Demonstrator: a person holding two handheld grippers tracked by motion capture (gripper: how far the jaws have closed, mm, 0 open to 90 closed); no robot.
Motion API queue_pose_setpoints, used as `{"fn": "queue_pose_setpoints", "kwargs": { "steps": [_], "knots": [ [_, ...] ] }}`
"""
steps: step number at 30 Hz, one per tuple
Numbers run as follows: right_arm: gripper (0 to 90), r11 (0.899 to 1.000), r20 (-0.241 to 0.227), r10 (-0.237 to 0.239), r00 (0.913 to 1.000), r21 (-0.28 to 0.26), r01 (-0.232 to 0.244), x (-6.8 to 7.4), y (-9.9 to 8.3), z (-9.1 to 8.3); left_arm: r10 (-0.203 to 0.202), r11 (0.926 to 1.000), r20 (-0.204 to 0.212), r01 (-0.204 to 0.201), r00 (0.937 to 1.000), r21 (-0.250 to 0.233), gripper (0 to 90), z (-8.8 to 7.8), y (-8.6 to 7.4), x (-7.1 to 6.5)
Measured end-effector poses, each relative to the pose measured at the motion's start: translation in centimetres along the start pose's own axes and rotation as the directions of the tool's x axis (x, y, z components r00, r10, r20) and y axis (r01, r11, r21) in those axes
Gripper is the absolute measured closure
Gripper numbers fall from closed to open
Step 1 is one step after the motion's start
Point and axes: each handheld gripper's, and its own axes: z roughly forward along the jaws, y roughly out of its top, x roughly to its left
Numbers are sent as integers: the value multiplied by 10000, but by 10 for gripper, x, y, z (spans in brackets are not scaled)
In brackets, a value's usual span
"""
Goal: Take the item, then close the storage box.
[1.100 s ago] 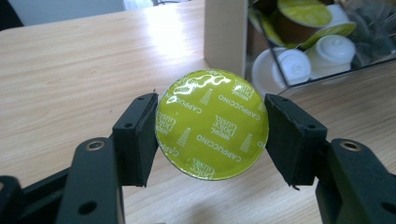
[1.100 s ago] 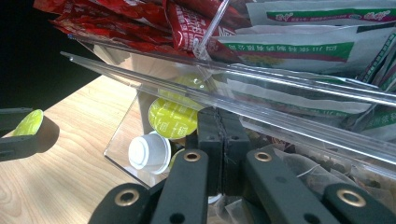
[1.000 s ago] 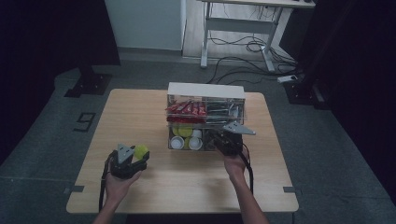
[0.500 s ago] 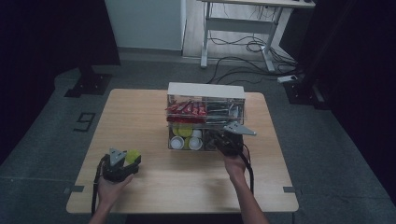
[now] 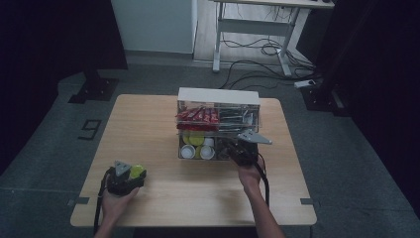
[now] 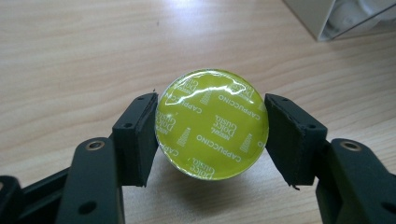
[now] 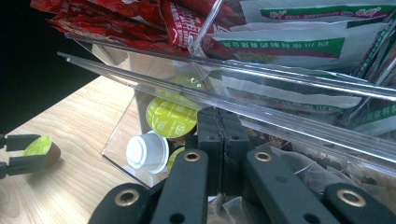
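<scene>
**Capsule held clear of the organiser, right tool parked at its front**

The green-lidded coffee capsule point(image 6: 212, 123) sits between the two black pads of the left tool point(image 6: 211, 135), pinched at opposite sides of its rim, foil lid facing the camera and body pointing down at the wood. Gripping across the rim rather than the foil likely keeps the soft lid from denting and gives the pads a firm edge to bear on. In the high view the left tool point(image 5: 126, 177) is over the near-left part of the bench point(image 5: 148, 124), well apart from everything else, so the capsule has open wood beneath it to be set down or turned.

Farther out, the clear organiser point(image 5: 218, 124) stands at the middle of the bench. Its upper tier holds red sachets point(image 7: 140, 18) and green-striped packets point(image 7: 299, 44); the lower front bin holds more capsules point(image 7: 170, 116), some lid-up, one white base up point(image 7: 147, 151), piled loosely for picking by hand.

The right tool point(image 7: 219, 140) has its jaws pressed together with nothing visible between them, tips at the organiser's lower front, just beside the capsule bin. It seems placed to steady the organiser or to wait its turn; which, I cannot tell.
</scene>
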Motion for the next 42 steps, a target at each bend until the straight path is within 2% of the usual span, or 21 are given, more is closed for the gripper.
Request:
{"fn": "queue_pose_setpoints", "kwargs": {
  "steps": [2,12,18,22,28,35,42],
  "knots": [
    [882,10000,8,2,10000,12,-2,0,0,0,58,9999,-5,-58,10000,143,381,2,-2,0],
    [882,10000,13,-23,10000,13,23,0,0,1,47,9997,56,-48,10000,252,361,3,0,-1],
    [881,10000,-5,-54,10000,24,54,1,0,0,129,9999,164,-127,9998,-93,274,-4,7,-3],
    [881,10000,-28,-48,10000,5,48,1,0,0,204,9989,175,-196,9996,-437,255,-13,11,-7],
    [881,10000,-58,-24,10000,-19,24,1,-1,-1,12,9971,492,25,9988,-755,250,-22,18,-11],
    [881,10000,-83,2,10000,-13,-2,1,-3,-3,174,9971,742,-118,9971,-753,249,-24,19,-21],
    [881,10000,-46,45,10000,-22,-45,-1,-7,-7,83,9970,905,-12,9959,-778,247,-29,18,-22]
  ]
}}
